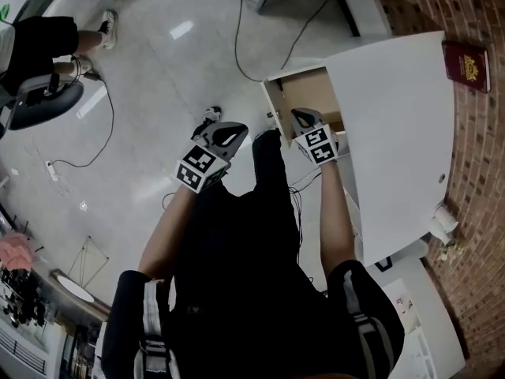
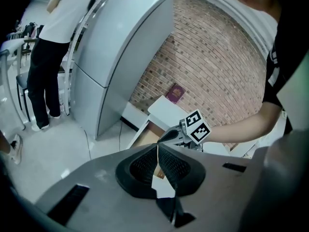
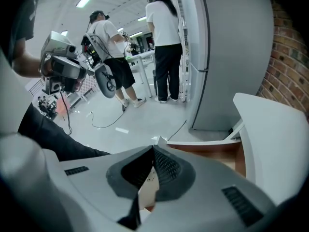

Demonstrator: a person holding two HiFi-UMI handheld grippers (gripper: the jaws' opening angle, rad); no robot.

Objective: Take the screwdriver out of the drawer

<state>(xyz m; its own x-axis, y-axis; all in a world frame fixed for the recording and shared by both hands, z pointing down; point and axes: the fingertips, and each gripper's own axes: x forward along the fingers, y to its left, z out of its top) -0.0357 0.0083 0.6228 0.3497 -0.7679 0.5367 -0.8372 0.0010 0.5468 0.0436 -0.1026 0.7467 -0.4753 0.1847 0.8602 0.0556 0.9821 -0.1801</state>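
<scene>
Left gripper (image 2: 157, 145): jaws pressed tip to tip, nothing in them. It hangs over the floor (image 1: 158, 93), likely idle. Right gripper (image 3: 153, 149): also closed on nothing, nosed at the pulled-out drawer (image 1: 304, 93), probably lining up to reach in. Drawer sticks out from under the white table (image 1: 394, 148) and its wooden bottom shows. No screwdriver visible in any view, presumably deeper under the tabletop. Red booklet (image 1: 466, 65) on the table's far corner by the brick wall (image 1: 473, 6), out of the way.

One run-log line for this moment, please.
drawer open | right gripper shut, empty, at drawer | left gripper shut, empty, over floor | screwdriver not visible
</scene>
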